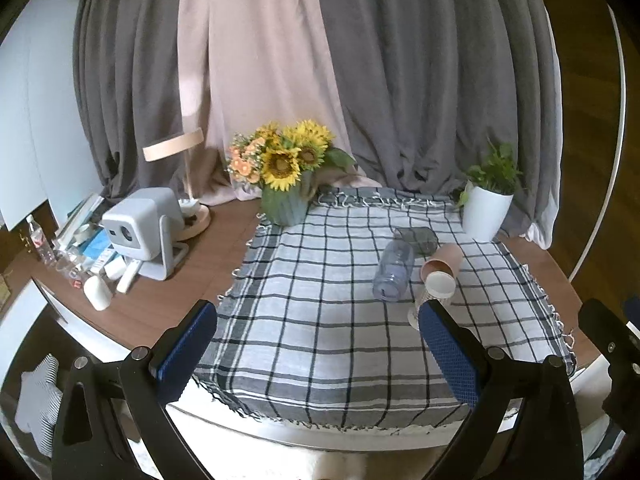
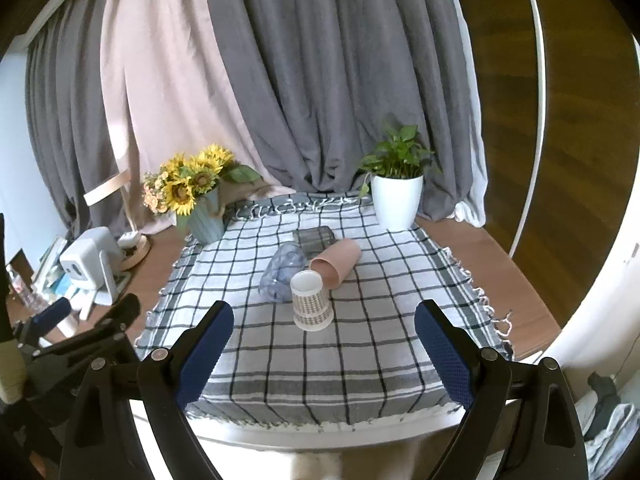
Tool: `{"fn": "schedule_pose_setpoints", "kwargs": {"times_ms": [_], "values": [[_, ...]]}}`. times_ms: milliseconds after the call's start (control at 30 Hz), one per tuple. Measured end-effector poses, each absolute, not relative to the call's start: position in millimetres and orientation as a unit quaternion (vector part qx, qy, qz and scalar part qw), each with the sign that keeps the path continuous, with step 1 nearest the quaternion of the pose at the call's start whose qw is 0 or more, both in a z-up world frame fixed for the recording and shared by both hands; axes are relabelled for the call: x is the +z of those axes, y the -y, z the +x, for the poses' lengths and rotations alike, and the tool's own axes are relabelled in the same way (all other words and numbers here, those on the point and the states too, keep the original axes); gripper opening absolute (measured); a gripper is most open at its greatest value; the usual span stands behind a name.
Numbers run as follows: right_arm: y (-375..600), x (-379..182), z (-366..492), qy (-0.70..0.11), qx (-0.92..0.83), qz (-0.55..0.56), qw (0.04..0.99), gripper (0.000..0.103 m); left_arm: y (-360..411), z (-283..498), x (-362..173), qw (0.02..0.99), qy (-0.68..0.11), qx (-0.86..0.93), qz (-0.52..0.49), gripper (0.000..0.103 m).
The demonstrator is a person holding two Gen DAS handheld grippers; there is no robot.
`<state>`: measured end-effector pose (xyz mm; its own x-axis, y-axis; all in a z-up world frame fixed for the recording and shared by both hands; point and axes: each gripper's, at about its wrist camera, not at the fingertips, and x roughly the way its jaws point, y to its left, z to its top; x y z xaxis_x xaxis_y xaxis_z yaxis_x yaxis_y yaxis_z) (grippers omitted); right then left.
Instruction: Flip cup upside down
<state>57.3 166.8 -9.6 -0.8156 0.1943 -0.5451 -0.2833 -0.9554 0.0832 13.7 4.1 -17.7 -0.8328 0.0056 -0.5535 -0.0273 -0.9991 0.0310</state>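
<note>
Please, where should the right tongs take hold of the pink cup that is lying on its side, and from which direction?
Probably across the middle of the pink cup's round wall, coming down from above. It lies on its side on the checked cloth, open mouth toward the camera, with the patterned cup close before that mouth, so the rim is crowded. The right tongs are open.

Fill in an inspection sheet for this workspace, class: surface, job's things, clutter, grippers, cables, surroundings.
Surface: checked cloth on a wooden table.
Job's things: patterned cup standing wide end down; pink cup, clear blue cup and dark glass cup lying on their sides.
Clutter: projector, lamp, small items at the table's left end.
Grippers: left gripper and right gripper open, empty.
Cables: nothing seen.
Surroundings: sunflowers, potted plant, curtains.
</note>
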Motion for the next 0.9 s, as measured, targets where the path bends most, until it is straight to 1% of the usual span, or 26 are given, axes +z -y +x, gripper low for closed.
{"fn": "schedule_pose_setpoints", "kwargs": {"times_ms": [133, 900], "values": [[-164, -8, 59, -0.078, 0.950, -0.274, 0.129, 0.092, -5, 16, -14, 0.014, -0.029, 0.959, -0.282, 0.103], [-169, -6, 63, -0.071, 0.950, -0.269, 0.139, 0.092, -20, 16, -10, 0.031, -0.036, 0.959, -0.280, 0.103]]}}
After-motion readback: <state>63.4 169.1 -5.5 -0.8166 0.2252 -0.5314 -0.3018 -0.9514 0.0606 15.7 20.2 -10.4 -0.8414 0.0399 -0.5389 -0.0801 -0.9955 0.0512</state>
